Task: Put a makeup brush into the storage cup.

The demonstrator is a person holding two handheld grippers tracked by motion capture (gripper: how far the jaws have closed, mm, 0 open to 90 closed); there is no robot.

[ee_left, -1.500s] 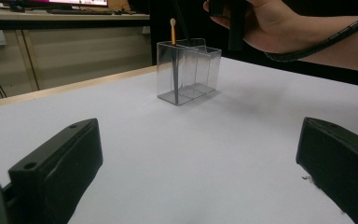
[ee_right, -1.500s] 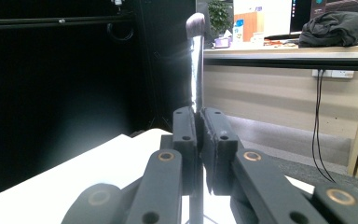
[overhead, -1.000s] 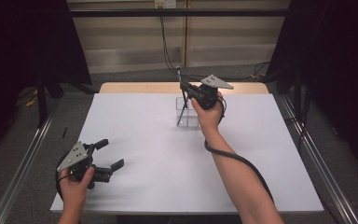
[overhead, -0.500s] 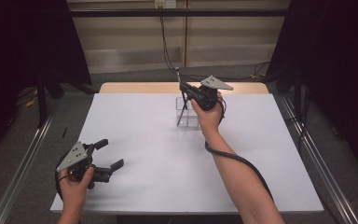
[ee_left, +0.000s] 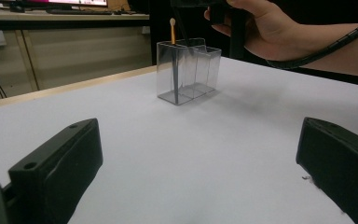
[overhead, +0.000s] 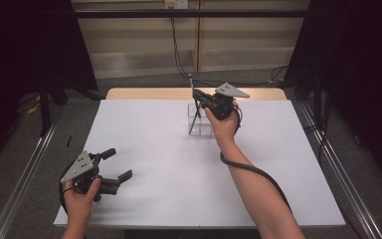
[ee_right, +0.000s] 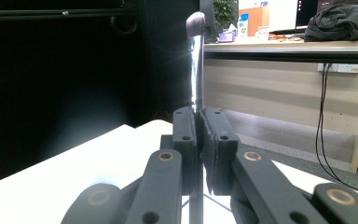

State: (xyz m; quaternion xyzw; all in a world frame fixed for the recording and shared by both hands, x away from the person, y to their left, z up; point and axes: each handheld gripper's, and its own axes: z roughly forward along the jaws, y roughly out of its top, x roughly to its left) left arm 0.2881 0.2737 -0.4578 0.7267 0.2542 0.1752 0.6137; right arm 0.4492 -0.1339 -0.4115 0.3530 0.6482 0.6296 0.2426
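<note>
Right tongs [ee_right: 198, 140] clenched on makeup brush [ee_right: 196, 60] above clear organizer [overhead: 200, 120]; left tongs [overhead: 115, 165] released, resting on surface [overhead: 169, 169].

White table top [overhead: 144, 149] w/ wood far edge [overhead: 149, 93], wall outlet [ee_right: 342, 68] & cables [overhead: 179, 59] behind, monitor [ee_left: 70, 2] on desk.

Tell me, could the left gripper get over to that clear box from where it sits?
Probably yes: the left gripper is open, and bare white table lies between it and the clear box. The right gripper, holding a brush there, may crowd it.
</note>
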